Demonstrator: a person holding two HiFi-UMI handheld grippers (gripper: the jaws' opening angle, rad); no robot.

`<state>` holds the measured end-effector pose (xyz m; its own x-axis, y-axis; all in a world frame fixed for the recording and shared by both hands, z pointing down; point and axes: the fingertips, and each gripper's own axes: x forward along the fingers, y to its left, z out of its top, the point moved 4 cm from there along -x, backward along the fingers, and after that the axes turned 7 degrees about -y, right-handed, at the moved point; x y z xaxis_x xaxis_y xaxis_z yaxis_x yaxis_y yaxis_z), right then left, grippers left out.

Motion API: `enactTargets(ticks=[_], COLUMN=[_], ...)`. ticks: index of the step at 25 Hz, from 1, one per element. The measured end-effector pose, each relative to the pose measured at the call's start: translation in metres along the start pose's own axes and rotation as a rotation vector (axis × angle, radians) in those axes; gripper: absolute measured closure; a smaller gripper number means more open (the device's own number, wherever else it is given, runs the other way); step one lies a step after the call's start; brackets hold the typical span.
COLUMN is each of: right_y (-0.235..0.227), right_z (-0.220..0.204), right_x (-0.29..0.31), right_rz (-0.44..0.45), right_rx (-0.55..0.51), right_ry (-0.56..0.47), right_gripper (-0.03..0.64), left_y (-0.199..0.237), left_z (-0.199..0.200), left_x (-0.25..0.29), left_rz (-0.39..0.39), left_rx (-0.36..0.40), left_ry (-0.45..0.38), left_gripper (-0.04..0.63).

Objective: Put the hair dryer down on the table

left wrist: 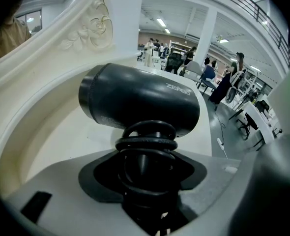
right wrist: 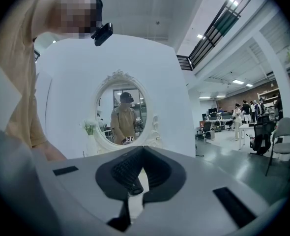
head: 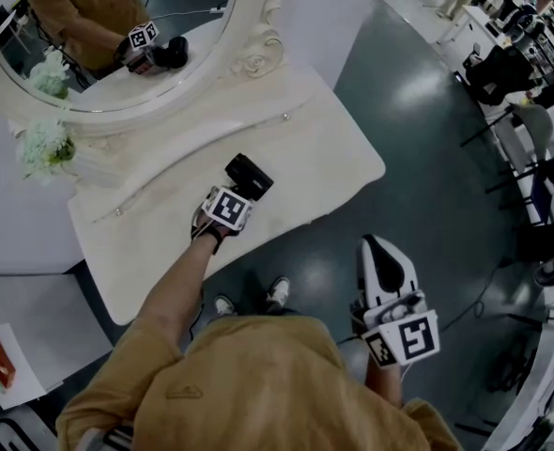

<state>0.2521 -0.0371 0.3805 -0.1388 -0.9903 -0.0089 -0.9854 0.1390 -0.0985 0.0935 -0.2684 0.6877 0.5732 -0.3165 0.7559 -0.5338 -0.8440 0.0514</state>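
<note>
Left claw (head: 238,190) grips the dryer (head: 249,174) near the worktop's (head: 319,148) front edge (bare surface either side); right claw (head: 375,248) clenched, empty, beyond that edge.

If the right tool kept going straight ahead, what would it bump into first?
Probably the white mirror frame. The right tool points at the frame's lower edge, and nothing shows in between. How far off it is, is hard to judge.
</note>
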Motion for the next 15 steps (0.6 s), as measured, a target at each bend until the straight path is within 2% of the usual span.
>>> enactTargets(ticks=[4,15], right_y=[0.000,-0.004], right_z=[0.001,0.003], right_x=[-0.001,-0.012], right_rz=[-0.002,-0.031], right_rx=[0.004,0.017], right_ry=[-0.007,-0.033], right_gripper=[0.614,0.614], left_y=[0.000,-0.001], left_z=[0.000,0.008], left_x=[0.002,0.004], left_rz=[-0.003,0.002], left_rx=[0.005,0.028], left_ry=[0.021,0.011], left_gripper=[0.336,0.334])
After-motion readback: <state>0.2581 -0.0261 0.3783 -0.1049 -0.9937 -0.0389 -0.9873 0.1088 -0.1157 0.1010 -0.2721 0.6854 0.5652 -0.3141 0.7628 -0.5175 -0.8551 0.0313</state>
